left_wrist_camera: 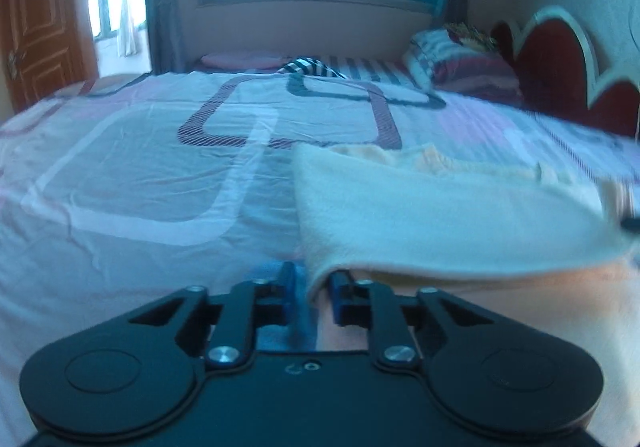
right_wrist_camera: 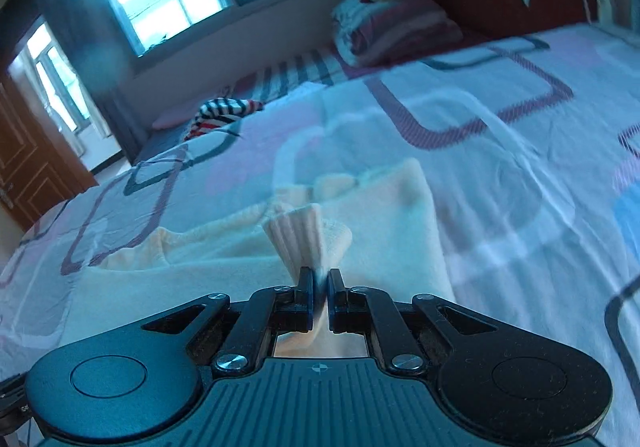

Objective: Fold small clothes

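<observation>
A: Garment, cream and fleecy, lies on the bed, spreading ahead of both sets of jaws. Is it folded?

B: Barely begun, I'd judge. The left gripper has its jaws pinched on the near corner. The right gripper has its jaws clamped on a ribbed cuff.

A: What's left?

B: Nearly everything: carrying the held edges over and flattening it.

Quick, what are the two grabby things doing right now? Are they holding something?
Left gripper: fingers closed on the near edge of the cream garment.
Right gripper: fingers shut, pinching a ribbed bit of the same cream garment.
</observation>
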A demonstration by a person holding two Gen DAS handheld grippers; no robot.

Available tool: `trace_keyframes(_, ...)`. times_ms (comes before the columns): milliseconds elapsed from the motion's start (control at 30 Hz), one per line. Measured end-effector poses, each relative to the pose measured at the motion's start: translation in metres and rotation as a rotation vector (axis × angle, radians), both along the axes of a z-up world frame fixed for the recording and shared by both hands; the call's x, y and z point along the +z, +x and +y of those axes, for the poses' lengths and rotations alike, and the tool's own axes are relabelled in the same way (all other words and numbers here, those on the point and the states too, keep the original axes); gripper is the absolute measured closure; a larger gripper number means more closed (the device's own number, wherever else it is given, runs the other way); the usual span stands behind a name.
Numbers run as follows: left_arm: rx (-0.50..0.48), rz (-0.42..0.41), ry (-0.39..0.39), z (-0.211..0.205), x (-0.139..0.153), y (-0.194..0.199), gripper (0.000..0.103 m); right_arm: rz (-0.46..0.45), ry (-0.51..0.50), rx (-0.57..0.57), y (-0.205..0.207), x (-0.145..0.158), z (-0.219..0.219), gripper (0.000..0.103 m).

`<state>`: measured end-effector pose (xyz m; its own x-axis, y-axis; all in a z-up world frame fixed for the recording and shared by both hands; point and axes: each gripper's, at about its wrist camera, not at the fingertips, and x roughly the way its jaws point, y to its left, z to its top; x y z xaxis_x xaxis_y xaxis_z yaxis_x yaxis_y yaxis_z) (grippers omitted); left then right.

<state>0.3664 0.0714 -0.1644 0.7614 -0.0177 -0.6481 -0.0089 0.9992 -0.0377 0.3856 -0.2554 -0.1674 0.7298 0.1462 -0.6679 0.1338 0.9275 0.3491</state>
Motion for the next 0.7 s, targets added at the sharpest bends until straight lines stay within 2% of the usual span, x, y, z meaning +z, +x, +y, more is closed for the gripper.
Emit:
trace_keyframes(100, 0.044, 0.025, -0.077, 0.012, -0.003, 0.002, 0.088, 0.049, 0.046, -0.003, 0.000, -0.010, -0.010, 0.097)
trace_keyframes(200, 0.045, 0.025, -0.079, 0.013, -0.003, 0.001, 0.087, 0.051, 0.079, -0.020, -0.003, -0.011, -0.018, 0.097)
trace_keyframes(267, 0.078, 0.033, -0.135, 0.021, -0.002, 0.001, 0.083, 0.044, 0.108, -0.038, -0.005, -0.010, -0.024, 0.097)
trace_keyframes(400, 0.121, 0.045, -0.228, 0.033, -0.005, 0.002, 0.083, 0.044, 0.136, -0.072, -0.007, -0.010, -0.031, 0.096)
trace_keyframes(433, 0.132, 0.048, -0.252, 0.035, -0.005, 0.002, 0.083, 0.049, 0.153, -0.076, -0.008, -0.011, -0.033, 0.090)
trace_keyframes(500, 0.150, 0.051, -0.283, 0.039, -0.006, 0.001, 0.083, 0.036, 0.177, -0.091, -0.013, -0.009, -0.036, 0.066)
trace_keyframes(533, 0.154, 0.052, -0.288, 0.040, -0.006, 0.001, 0.083, 0.024, 0.175, -0.098, -0.016, -0.008, -0.037, 0.047)
trace_keyframes(567, 0.155, 0.053, -0.291, 0.040, -0.006, 0.002, 0.083, 0.009, 0.170, -0.101, -0.018, -0.006, -0.037, 0.043)
trace_keyframes(633, 0.160, 0.055, -0.297, 0.040, -0.007, 0.002, 0.083, 0.007, 0.152, -0.092, -0.018, -0.005, -0.035, 0.044)
trace_keyframes(700, 0.155, 0.055, -0.285, 0.038, -0.007, 0.002, 0.083, 0.016, 0.122, -0.086, -0.016, -0.004, -0.031, 0.054)
